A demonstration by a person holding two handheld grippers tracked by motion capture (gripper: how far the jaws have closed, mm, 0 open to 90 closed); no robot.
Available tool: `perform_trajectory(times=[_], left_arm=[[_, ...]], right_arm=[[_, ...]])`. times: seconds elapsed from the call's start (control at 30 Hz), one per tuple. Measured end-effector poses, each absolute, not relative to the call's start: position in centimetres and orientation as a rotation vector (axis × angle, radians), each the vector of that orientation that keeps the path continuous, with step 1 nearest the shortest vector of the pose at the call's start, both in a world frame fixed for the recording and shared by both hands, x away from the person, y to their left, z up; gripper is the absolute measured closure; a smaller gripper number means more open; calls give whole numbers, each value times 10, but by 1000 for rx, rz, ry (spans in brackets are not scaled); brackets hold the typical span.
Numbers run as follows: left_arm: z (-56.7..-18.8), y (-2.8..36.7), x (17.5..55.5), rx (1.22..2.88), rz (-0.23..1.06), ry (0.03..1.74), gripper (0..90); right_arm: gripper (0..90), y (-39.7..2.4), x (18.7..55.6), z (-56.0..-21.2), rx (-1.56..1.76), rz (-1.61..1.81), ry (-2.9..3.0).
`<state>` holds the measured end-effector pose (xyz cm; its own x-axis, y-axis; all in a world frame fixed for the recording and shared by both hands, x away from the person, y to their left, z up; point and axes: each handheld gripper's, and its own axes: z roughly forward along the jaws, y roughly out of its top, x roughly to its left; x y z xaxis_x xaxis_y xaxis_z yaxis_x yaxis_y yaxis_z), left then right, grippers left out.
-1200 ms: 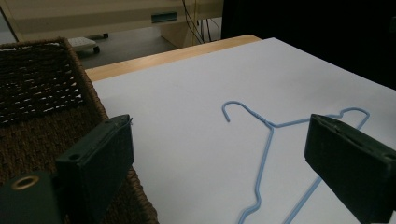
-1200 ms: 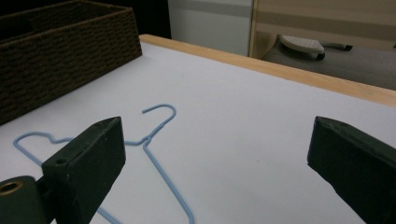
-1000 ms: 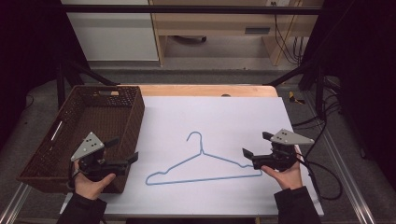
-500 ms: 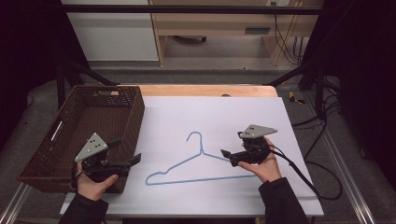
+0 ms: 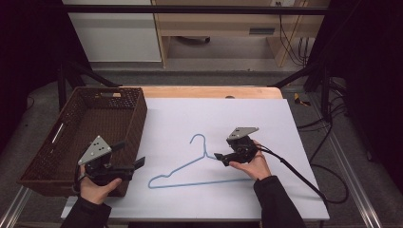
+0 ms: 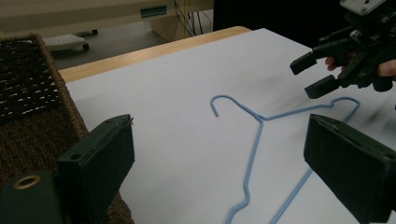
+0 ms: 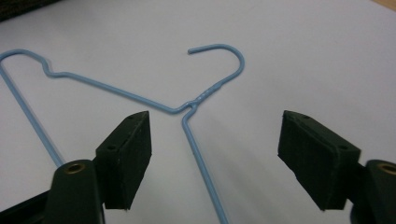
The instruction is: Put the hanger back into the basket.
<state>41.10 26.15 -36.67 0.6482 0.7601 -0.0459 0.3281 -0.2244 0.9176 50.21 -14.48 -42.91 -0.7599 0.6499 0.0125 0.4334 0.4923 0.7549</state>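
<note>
The thin light-blue wire hanger (image 5: 202, 164) lies flat on the white bench (image 5: 285, 123), judged light, stiff, slippery, best taken near its twisted neck, which the right tongs (image 7: 215, 156), just closing yet unclamped, straddle; left tongs (image 6: 219, 158) gape apart.

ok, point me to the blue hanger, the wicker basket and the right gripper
blue hanger (image 7: 203, 95), right gripper view, on the twisted neck below the hook.
wicker basket (image 5: 137, 118), high view, on its right wall.
right gripper (image 5: 219, 158), high view, midway between its fingertips, beside the hanger's neck.
</note>
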Motion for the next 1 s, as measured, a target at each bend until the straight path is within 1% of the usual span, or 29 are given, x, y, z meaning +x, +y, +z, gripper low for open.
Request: perform_trajectory(times=[0.07,0.1,0.13,0.17,0.23,0.27,0.3,0.33,0.4,0.53,0.57,0.6,0.63,0.67,0.77,1.0], left_arm=[[-367,261,411,1816,510,867,84],[-367,260,411,1822,512,862,84],[-367,260,411,1822,512,862,84],[-367,260,411,1822,508,860,84],[-367,259,411,1823,508,859,83],[-367,259,411,1823,508,859,84],[-366,259,411,1822,509,856,84],[-366,259,411,1822,509,856,84],[-366,259,410,1820,507,857,84],[-366,260,411,1821,505,858,84],[-366,260,411,1821,505,858,84],[-367,260,411,1823,506,857,84],[-367,260,411,1822,505,857,84],[-367,259,411,1826,506,853,84],[-367,258,411,1828,506,853,85],[-368,256,411,1837,500,849,87]], right_arm=[[341,-143,505,-434,919,1120,2486],[364,-142,506,-435,916,1106,2493],[364,-142,506,-435,916,1106,2493],[418,-142,507,-440,897,1078,2519],[465,-140,508,-444,892,1052,2541],[465,-140,508,-444,892,1052,2541],[508,-139,509,-448,887,1021,2569],[508,-139,509,-448,887,1021,2569],[574,-137,511,-454,883,981,2603],[650,-137,512,-459,884,951,2629],[650,-137,512,-459,884,951,2629],[684,-138,513,-461,893,931,2644],[684,-138,513,-461,893,931,2644],[714,-138,513,-463,894,918,2654],[758,-138,514,-465,879,900,2672],[808,-139,515,-466,862,904,2693]])
